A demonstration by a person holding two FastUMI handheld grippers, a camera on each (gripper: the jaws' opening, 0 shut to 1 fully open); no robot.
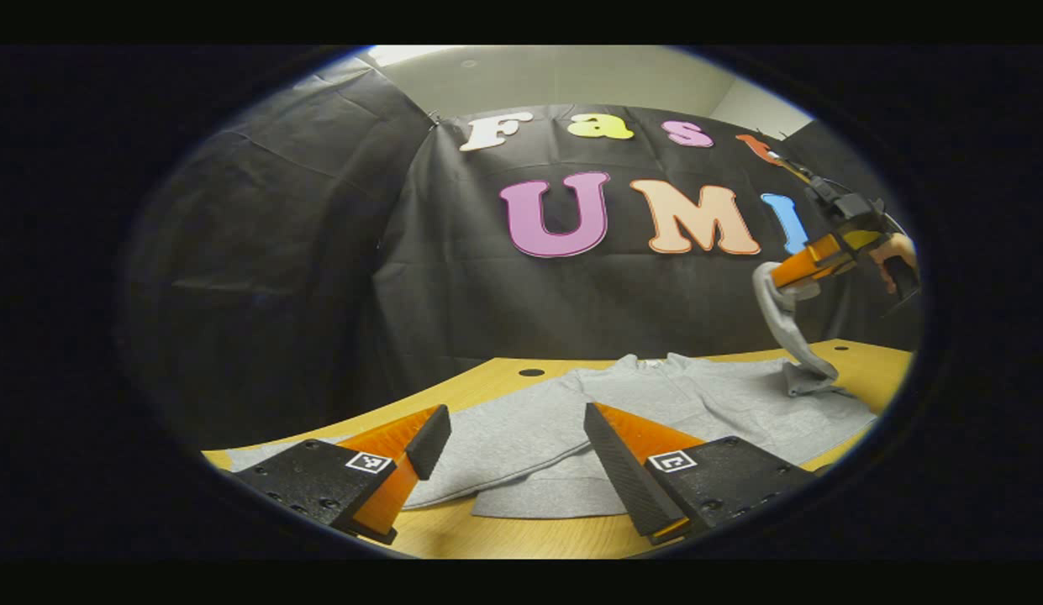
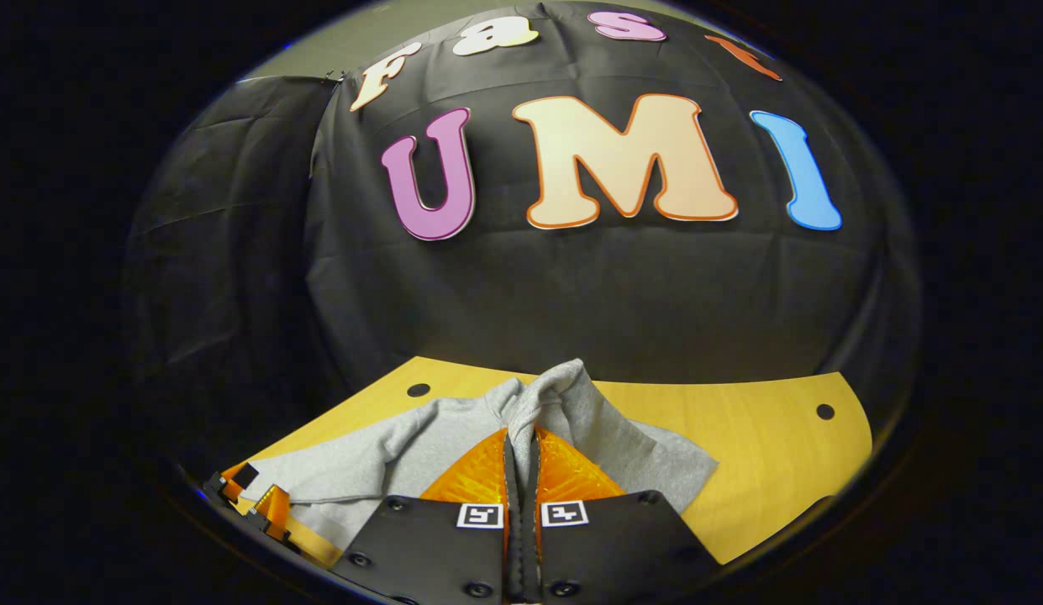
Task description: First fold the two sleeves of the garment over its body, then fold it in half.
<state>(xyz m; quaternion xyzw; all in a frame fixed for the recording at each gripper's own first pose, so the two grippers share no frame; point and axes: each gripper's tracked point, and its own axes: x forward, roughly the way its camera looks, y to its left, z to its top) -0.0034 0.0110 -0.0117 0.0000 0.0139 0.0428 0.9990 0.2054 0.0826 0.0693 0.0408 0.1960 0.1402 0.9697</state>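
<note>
A grey long-sleeved garment [image 1: 672, 403] lies spread on the wooden table [image 1: 487, 382], collar toward the back wall. In the left gripper view my left gripper [image 1: 515, 412] hovers open just above the garment's near part, nothing between its fingers. At the far right, my right gripper [image 1: 782, 279] holds one sleeve [image 1: 786, 328] lifted well above the table, and the sleeve hangs down to the garment. In the right gripper view my right gripper [image 2: 521, 441] is shut on a bunched fold of that sleeve [image 2: 571, 403], with the garment's body [image 2: 378, 462] below and to the left.
A hand [image 1: 895, 250] holds the right gripper. The left gripper [image 2: 265, 504] shows at the lower left of the right gripper view. The table [image 2: 756, 454] has small round holes [image 2: 825, 412] near its back edge. Black cloth walls close the back and sides.
</note>
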